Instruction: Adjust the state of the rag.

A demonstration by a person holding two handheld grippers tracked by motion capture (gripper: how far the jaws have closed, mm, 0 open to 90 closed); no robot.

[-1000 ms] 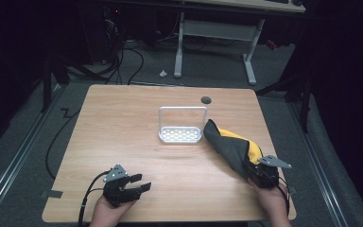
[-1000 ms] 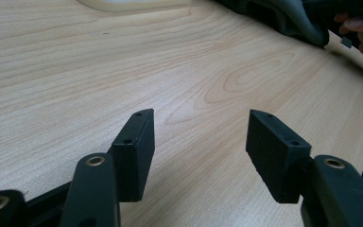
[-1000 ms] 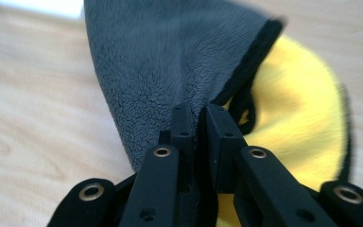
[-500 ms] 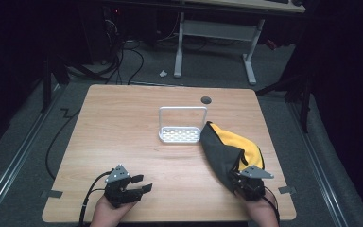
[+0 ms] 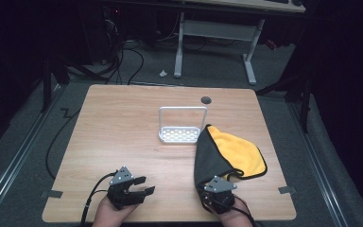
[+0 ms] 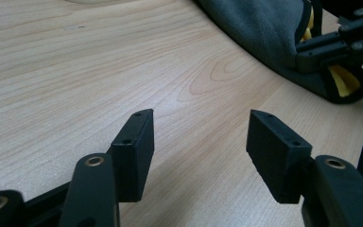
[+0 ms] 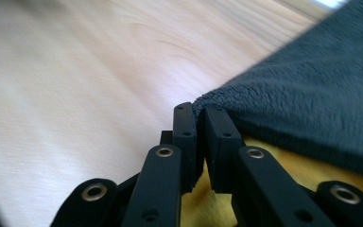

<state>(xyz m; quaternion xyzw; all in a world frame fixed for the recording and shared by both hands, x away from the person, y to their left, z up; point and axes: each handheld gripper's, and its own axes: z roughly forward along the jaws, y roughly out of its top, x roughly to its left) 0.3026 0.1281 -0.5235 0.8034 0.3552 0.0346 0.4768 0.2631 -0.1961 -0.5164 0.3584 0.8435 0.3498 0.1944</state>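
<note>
Near the front edge of the wooden counter (image 5: 123, 123), toward its right side: right gripper (image 5: 217, 193) with fingers (image 7: 184, 137) pressed together on a corner of the cloth (image 5: 227, 153), grey fleece caught between the pads. Cloth partly folded, dark grey face turned over on the left, yellow face bared on the right, black edging around the rim; spread from the pinched corner up to the white wire rack (image 5: 182, 126), its far tip just beside the rack's right end. Rack upright near the middle of the counter, a small dark round hole (image 5: 206, 100) in the counter surface behind it. Toward the front left: left gripper (image 5: 139, 185), fingers (image 6: 134, 151) spread wide over bare wood, nothing between them, well apart from the cloth. Beyond those spread fingers in the left gripper view: grey cloth edge with yellow peeking out, clamped by the other gripper.
</note>
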